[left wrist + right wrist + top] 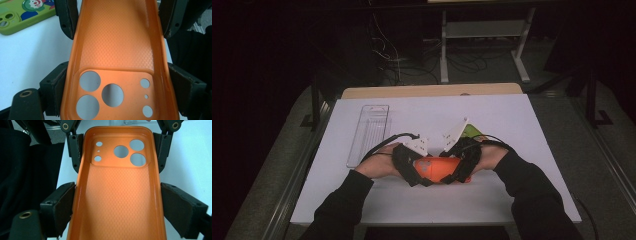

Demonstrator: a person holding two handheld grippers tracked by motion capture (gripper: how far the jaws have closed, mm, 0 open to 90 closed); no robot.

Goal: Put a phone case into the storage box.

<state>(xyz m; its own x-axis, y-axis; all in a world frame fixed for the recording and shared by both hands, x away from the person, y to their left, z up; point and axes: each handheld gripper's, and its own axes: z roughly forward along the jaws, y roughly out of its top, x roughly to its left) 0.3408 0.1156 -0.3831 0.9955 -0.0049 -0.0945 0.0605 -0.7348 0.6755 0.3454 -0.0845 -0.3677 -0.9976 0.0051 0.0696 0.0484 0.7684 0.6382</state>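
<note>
An orange phone case point(439, 169) with its inside up and round camera holes is held just above the white table top between both grippers. My left gripper point(414, 172) is shut on the end with the camera holes point(112, 95), its jaws pressing on the two long sides point(120, 87). From the opposite end my right gripper point(462, 166) is shut on the case's plain end point(117, 200), one jaw on each long side point(120, 207). Each gripper view has the other gripper's jaws at the far end of the case.
A green phone case point(472, 131) with a cartoon print point(22, 15) lies on the white sheet point(512, 120) just behind my right gripper. A clear plastic tray point(369, 132) lies at the back left. Dark floor, cables and a stand lie beyond the table.
</note>
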